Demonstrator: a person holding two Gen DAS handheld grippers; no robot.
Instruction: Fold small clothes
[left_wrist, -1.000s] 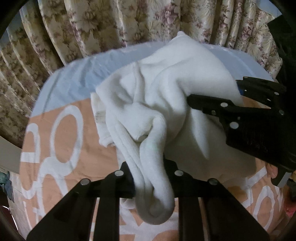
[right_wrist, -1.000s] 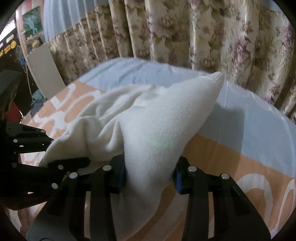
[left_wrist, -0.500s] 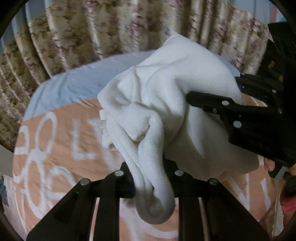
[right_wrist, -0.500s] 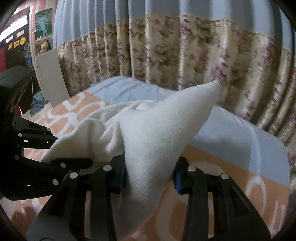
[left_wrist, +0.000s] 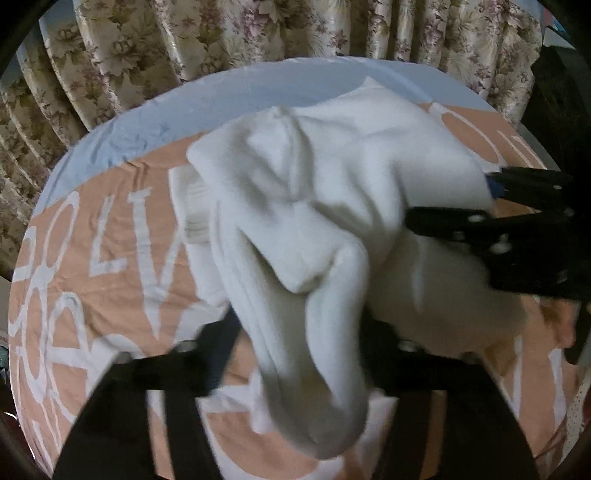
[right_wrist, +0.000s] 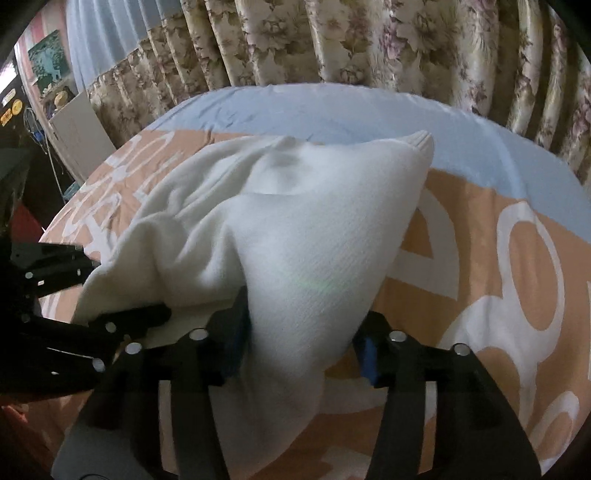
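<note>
The garment (left_wrist: 317, 206) is plain white, cream in its shaded folds, with a fine ribbed knit; the bedspread (right_wrist: 491, 258) beneath it is peach-orange with large white letters and loops, and its far part is a pale blue band; the curtains (right_wrist: 369, 40) at the far side are beige with mauve and olive flowers; both grippers are black, the right gripper (right_wrist: 303, 343) with blue pads (right_wrist: 365, 356).

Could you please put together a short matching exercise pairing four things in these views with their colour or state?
Things:
1. white garment
2. bedsheet
3. curtain
4. left gripper

States:
A. floral pattern, hanging behind the bed
B. orange with white lettering
C. bunched, gripped from two sides
D. jaws shut on cloth

Pairs: 1-C, 2-B, 3-A, 4-D
</note>
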